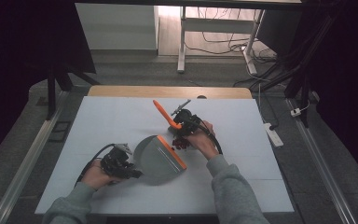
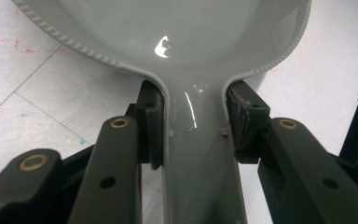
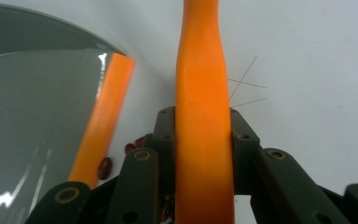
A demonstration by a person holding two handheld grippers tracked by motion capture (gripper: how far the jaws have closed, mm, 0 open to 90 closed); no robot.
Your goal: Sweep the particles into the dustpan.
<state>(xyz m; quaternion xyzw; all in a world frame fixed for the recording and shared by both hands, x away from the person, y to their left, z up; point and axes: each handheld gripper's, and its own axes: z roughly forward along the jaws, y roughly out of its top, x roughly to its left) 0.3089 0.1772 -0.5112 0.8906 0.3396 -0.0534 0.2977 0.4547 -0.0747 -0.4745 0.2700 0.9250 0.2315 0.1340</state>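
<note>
Was lab or test room: white-topped table [image 1: 121,116] on rails, metal frame desk [image 1: 182,42] beyond grippers, loose cables [image 1: 223,44], power strip [image 1: 274,134] on floor.

dustpan [image 1: 156,160] on table [image 1: 98,126], beans [image 1: 181,143] just right of its lip, brush handle [image 1: 164,114] above beans

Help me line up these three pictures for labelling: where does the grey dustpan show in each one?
High view: the grey dustpan lies centre-low on the table, its handle in the left gripper.
Left gripper view: its handle runs up between the jaws, clamped; the pan spreads across the top.
Right gripper view: it sits at the left edge.
Shared landmark: the dustpan's orange lip.
</note>
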